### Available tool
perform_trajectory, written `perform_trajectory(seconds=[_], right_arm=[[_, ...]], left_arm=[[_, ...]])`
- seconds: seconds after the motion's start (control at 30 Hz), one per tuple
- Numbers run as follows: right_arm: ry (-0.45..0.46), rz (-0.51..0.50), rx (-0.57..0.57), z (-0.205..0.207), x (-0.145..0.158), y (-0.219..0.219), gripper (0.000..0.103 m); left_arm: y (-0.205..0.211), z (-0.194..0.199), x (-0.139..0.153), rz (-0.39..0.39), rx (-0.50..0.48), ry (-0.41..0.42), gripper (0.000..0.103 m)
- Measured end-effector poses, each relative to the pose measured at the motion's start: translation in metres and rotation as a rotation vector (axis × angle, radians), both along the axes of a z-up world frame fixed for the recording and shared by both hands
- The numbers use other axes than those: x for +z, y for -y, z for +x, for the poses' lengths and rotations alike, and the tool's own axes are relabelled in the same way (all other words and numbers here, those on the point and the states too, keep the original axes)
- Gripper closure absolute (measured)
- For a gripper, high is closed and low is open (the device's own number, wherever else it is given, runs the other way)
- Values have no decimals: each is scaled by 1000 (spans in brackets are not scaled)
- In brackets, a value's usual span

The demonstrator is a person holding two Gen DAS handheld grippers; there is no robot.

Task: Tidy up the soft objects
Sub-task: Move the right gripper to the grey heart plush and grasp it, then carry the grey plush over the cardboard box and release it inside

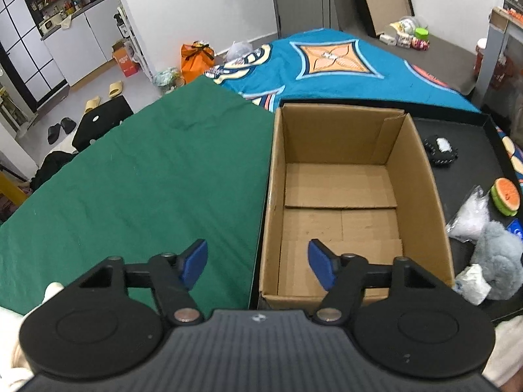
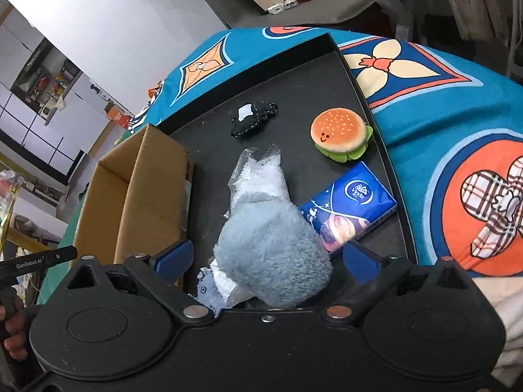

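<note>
Black shallow tray (image 2: 294, 75) on blue patterned bedspread; right gripper (image 2: 266, 259) jaws apart around fluffy grey plush toy (image 2: 274, 248), probably untouched; crinkly clear bag (image 2: 258, 170) might snag; left gripper (image 1: 258, 263) jaws apart over empty brown cardboard box (image 1: 421, 170)

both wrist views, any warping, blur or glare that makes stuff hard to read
Left wrist view: strong fisheye bend, the cardboard box flares wide and the green cloth edges curve; sharp, even light, no glare. Right wrist view: same bend, horizon tilted; the grey plush toy near the lens looks soft, the tissue pack has mild sheen.
</note>
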State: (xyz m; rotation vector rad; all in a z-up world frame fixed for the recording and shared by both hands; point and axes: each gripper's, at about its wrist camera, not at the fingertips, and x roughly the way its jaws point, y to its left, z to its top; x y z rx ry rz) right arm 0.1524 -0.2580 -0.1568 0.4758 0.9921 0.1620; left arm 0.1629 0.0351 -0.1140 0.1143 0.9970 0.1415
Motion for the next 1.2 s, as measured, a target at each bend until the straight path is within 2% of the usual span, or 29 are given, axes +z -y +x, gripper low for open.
perform_trajectory(seconds=[0.1, 0.2, 0.3, 0.33, 0.37, 0.43, 0.5, 1.2], right_arm=[[2, 8, 20, 2, -2, -5, 6], [6, -35, 31, 4, -5, -13, 11], [9, -85, 38, 6, -10, -19, 24], [9, -102, 37, 6, -11, -20, 31], [16, -104, 38, 5, -12, -20, 34], [23, -90, 32, 3, -11, -19, 39], [31, -96, 34, 2, -9, -19, 41], [153, -198, 35, -7, 54, -58, 42]], left_arm=[[-1, 0, -8, -21, -1, -17, 45], [-4, 3, -12, -31, -5, -30, 48], [-12, 8, -19, -74, 21, -72, 65], [-14, 9, -20, -87, 24, -76, 70], [-16, 10, -21, -101, 24, -78, 73], [-18, 10, -23, -121, 28, -85, 88], [-19, 9, -24, -127, 21, -86, 94], [-11, -12, -13, -120, -91, 13, 95]])
